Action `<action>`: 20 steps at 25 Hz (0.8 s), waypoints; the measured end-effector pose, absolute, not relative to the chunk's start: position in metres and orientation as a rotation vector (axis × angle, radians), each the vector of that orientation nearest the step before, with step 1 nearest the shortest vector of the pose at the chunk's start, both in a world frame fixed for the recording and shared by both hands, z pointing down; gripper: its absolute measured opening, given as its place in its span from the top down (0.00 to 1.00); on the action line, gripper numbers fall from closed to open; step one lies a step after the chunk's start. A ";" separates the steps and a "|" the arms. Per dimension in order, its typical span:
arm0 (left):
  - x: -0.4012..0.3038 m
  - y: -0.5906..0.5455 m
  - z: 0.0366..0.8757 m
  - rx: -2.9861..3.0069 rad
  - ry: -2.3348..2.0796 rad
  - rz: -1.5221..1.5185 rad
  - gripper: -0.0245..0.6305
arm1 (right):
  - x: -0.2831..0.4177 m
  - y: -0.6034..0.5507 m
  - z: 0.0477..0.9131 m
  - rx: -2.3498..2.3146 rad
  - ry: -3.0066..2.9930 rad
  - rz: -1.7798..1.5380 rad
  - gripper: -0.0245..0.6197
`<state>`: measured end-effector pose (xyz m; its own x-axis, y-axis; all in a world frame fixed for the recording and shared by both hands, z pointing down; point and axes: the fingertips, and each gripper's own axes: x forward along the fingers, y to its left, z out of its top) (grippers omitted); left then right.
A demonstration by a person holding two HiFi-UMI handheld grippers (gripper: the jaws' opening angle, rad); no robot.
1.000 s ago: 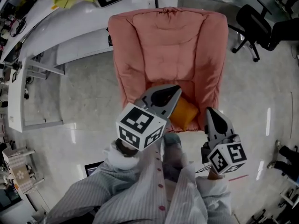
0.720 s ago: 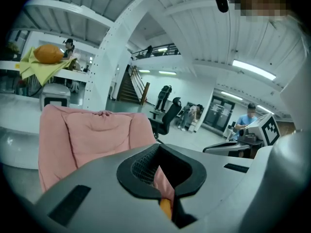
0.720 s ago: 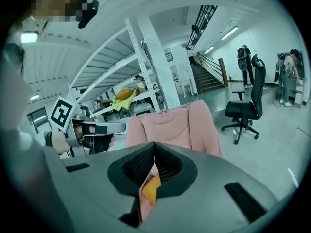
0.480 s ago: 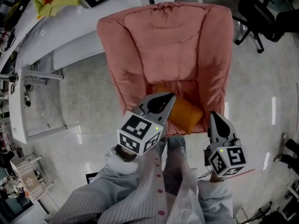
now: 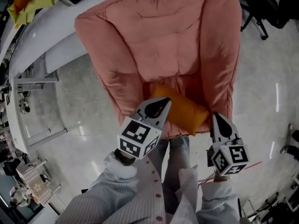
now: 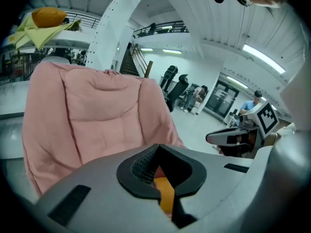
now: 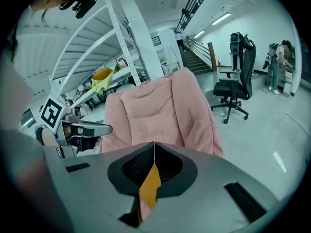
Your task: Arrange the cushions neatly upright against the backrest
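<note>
A pink padded armchair (image 5: 159, 41) fills the head view, its backrest toward the top. One orange cushion (image 5: 184, 111) lies flat and slanted on the seat near the front edge. My left gripper (image 5: 164, 101) hovers shut over the cushion's left end, holding nothing. My right gripper (image 5: 216, 116) is shut and empty just off the seat's front right corner. In the left gripper view the armchair (image 6: 92, 120) stands ahead and a strip of cushion (image 6: 165, 195) shows through the jaw notch. The right gripper view shows the armchair (image 7: 155, 115) and the cushion (image 7: 150, 186) the same way.
A white shelf unit (image 5: 42, 36) runs along the left, with a yellow cloth and an orange bundle (image 5: 23, 3) on top. A black office chair (image 5: 266, 8) stands at the back right. Glossy floor surrounds the armchair. People stand far off (image 6: 252, 103).
The view has closed in on the armchair, which now looks larger. Both grippers have come nearer the seat front, and more of the orange cushion shows. Jaws stay shut.
</note>
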<state>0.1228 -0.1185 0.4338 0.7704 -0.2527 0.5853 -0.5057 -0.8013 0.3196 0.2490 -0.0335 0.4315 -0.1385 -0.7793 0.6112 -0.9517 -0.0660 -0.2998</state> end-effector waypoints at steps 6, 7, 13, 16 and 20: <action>0.114 -0.109 0.495 2.442 -0.586 0.823 0.95 | 0.261 -0.013 0.495 1.849 -1.861 1.063 0.94; 0.111 -0.108 0.506 2.430 -0.588 0.838 0.95 | 0.262 -0.012 0.505 1.850 -1.847 1.072 0.94; 0.094 -0.108 0.563 2.368 -0.622 0.913 0.95 | 0.262 -0.002 0.569 1.842 -1.781 1.174 0.94; 0.086 -0.111 0.587 2.339 -0.647 0.939 0.95 | 0.259 0.001 0.597 1.832 -1.743 1.223 0.94; 0.081 -0.112 0.611 2.301 -0.683 0.969 0.94 | 0.263 0.009 0.621 1.841 -1.688 1.256 0.94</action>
